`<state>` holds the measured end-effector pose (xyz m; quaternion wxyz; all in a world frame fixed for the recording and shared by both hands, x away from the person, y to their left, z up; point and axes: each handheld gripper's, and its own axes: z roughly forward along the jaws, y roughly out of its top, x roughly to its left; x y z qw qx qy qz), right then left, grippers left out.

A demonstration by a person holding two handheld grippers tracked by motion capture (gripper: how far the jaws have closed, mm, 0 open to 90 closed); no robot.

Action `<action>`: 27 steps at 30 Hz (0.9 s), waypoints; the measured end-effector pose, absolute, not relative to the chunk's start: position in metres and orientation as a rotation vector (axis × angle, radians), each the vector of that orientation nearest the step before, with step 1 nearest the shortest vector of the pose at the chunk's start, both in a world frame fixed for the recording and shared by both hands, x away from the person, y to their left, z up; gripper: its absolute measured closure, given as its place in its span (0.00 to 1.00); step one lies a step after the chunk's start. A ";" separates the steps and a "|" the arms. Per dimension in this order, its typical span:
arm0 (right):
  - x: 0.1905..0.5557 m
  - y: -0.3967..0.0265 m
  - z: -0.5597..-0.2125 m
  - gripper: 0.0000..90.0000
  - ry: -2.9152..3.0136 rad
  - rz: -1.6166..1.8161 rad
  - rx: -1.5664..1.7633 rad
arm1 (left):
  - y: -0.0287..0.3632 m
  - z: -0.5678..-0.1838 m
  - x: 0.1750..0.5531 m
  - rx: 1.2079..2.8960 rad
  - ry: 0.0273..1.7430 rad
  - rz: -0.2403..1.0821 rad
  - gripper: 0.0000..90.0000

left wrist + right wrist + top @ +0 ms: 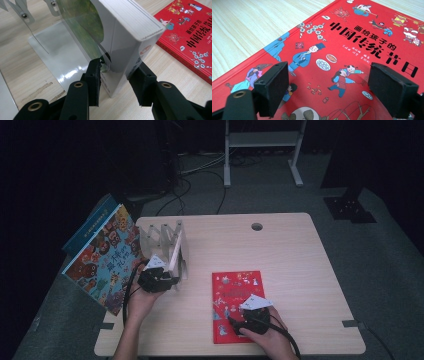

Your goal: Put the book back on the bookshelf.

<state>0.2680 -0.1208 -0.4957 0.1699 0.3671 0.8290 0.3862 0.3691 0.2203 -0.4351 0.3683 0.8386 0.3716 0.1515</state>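
Note:
A thick white book (125, 32) stands upright on the base of a clear acrylic book rack (50, 45) at the table's left. My left gripper (116, 67) straddles its lower corner. The pads sit close on either side of the book without pressing, so the jaws are open. From above, this gripper (159, 279) sits at the rack's (160, 237) near end. A red picture book (352, 50) lies flat near the front edge. My right gripper (328, 75) hovers low over its cover, jaws open and wide apart. The high view shows it (250, 317) above the red book's (235, 287) near half.
A colourful picture book (102, 257) leans off the table's left edge, with a dark blue book (90, 227) behind it. The table has a cable hole (257, 226) at the back. A white metal stand (262, 150) and floor cables lie beyond the table.

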 end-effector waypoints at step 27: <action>0.277 -0.142 -0.484 0.32 2.394 1.074 1.037 | 0.230 -0.437 0.342 2.160 0.897 0.341 0.27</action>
